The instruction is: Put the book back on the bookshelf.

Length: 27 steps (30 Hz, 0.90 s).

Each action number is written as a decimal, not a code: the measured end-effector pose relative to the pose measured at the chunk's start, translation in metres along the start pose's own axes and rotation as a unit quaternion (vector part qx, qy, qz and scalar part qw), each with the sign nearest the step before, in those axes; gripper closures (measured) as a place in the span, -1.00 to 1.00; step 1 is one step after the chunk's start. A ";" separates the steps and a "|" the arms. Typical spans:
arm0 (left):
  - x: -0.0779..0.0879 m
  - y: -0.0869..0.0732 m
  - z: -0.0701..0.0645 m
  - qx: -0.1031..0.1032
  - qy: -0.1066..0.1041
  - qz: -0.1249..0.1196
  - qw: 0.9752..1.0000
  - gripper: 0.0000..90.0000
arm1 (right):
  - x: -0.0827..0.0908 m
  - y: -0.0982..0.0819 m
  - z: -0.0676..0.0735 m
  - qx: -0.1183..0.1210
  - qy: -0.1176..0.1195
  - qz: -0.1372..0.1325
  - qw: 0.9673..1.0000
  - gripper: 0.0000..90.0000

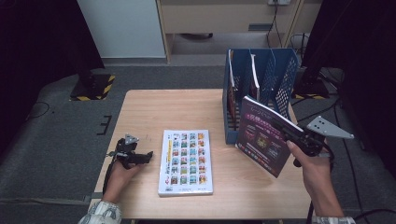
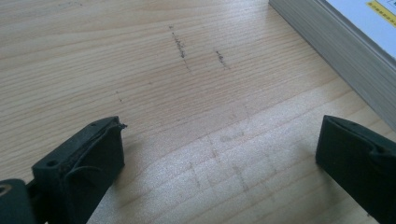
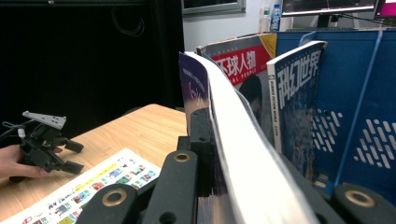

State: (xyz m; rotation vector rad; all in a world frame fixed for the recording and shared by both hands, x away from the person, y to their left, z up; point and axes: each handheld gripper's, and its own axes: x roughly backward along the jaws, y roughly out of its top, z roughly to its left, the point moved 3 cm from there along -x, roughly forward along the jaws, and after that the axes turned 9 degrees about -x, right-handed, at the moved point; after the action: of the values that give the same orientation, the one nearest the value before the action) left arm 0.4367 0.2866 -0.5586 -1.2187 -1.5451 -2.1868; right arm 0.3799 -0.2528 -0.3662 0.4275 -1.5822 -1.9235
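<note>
The right hand-held gripper (image 1: 293, 134) is clamped on a purple magazine (image 1: 264, 135), held tilted in the air above the surface (image 1: 140, 107), just in front of the blue file rack (image 1: 280, 70) at the surface's far right. In the right gripper view the jaws pinch the magazine's (image 3: 233, 140) edge, its pages bowing over toward the rack (image 3: 355, 93), where two other magazines stand upright: one with a red cover (image 3: 238, 60) and one with a dark blue cover (image 3: 294, 84). The left hand-held gripper (image 1: 140, 157) rests low at the surface's near left, held in the left hand (image 1: 122, 173), its jaws wide apart with nothing between them but bare wood (image 2: 187, 93). Just to its right a white book (image 1: 185, 161) with rows of small coloured pictures lies flat on the surface, and its thick edge (image 2: 336, 51) sits near the left gripper's jaw.
</note>
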 end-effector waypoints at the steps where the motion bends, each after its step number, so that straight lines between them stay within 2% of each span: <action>1: 0.000 0.000 0.000 0.000 0.000 0.000 1.000 -1.00 | 0.001 0.000 -0.001 -0.001 -0.001 0.000 1.000 0.86; 6: 0.000 0.000 0.000 0.000 0.000 0.001 1.000 -1.00 | 0.008 0.004 -0.001 -0.008 0.003 -0.004 1.000 0.87; 12: 0.000 0.000 0.000 0.000 0.000 0.000 1.000 -1.00 | 0.017 0.020 0.003 -0.017 0.014 -0.011 1.000 0.87; 16: 0.000 0.000 0.000 0.000 0.001 0.001 1.000 -1.00 | 0.019 0.031 0.006 -0.011 0.016 -0.009 1.000 0.87; 27: 0.000 0.000 -0.001 0.003 0.004 0.001 1.000 -1.00 | 0.012 0.061 0.005 -0.010 -0.004 -0.018 1.000 0.87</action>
State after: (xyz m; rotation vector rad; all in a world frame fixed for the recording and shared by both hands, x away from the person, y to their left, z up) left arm 0.4365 0.2860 -0.5586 -1.2085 -1.5443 -2.1815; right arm 0.3828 -0.2630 -0.3045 0.4436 -1.5692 -1.9693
